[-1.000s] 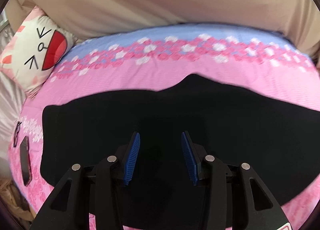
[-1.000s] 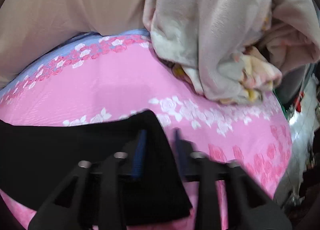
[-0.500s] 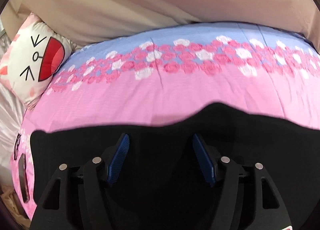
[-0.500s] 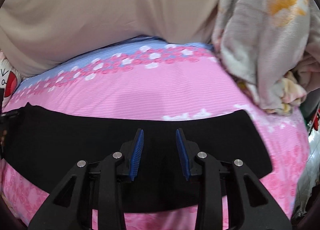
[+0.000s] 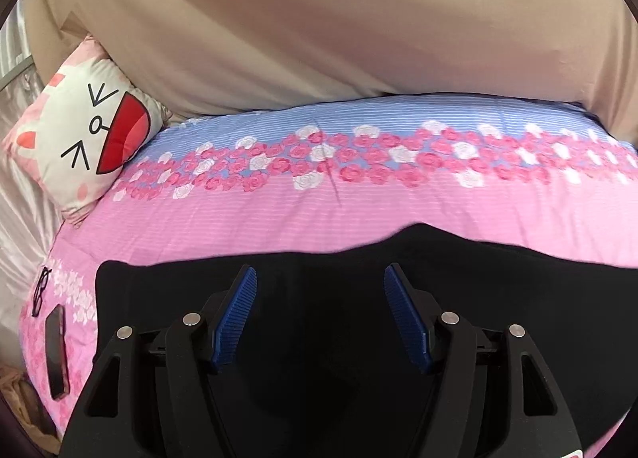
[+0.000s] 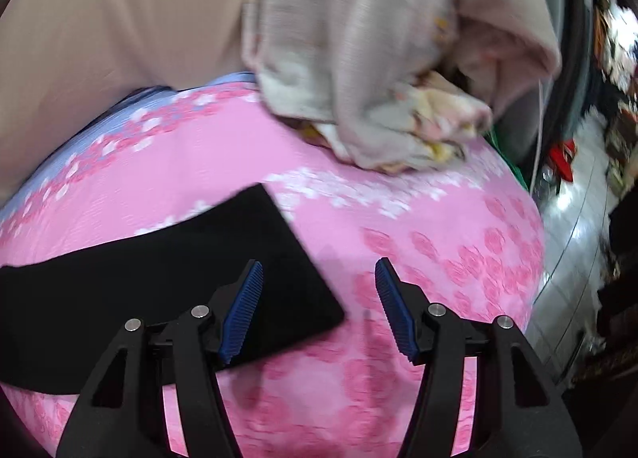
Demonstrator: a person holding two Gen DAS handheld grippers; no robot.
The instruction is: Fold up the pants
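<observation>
Both grippers are spreading wider than half a second ago, the left gripper [image 5: 320,312] hovering over the pants [image 5: 498,298] lying flat on the bed [image 5: 279,214], the right gripper [image 6: 319,308] swinging toward the cuff end at 10 o'clock, so each should be pinching one edge squarely

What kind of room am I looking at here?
Most likely a bedroom at home: black pants lie on a bed with a pink floral sheet, a cat-face pillow sits at one end, and a rumpled blanket is heaped at the other.
</observation>
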